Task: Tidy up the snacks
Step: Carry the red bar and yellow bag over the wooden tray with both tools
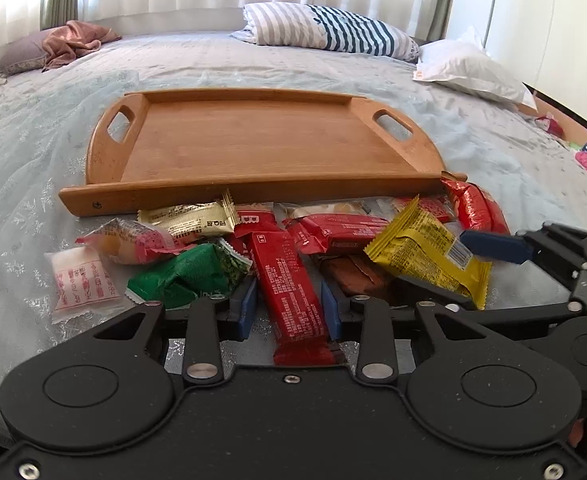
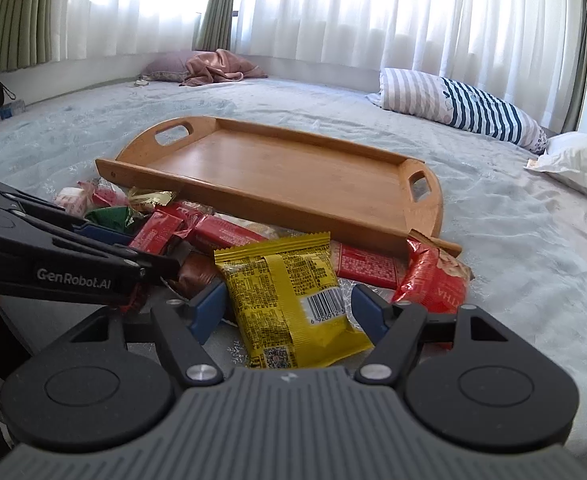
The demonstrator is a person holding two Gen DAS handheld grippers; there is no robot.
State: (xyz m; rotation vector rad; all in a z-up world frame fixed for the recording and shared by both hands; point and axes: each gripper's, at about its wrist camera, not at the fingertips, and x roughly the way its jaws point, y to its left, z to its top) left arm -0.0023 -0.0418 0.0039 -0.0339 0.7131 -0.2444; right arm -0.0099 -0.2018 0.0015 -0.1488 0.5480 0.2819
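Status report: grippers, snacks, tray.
Left hand-held gripper straddles long red bar wrapper, right hand-held gripper straddles yellow foil packet; neither clamped. Wooden handled tray bare. Nothing blocking.

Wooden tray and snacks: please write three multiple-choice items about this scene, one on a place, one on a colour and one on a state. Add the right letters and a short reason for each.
1. Where do the snacks lie, relative to the wooden tray?
A. inside it
B. on the bed cover, along its near rim
C. stacked on one handle

2. Which colour is the packet between the right tongs?
A. green
B. white
C. yellow

3. In which state is the wooden tray?
A. empty
B. half filled
C. upside down

Answers:
1 B: the pile lies on the bed cover in front of the rim.
2 C: the yellow packet lies between the blue pads.
3 A: only bare wood shows inside.
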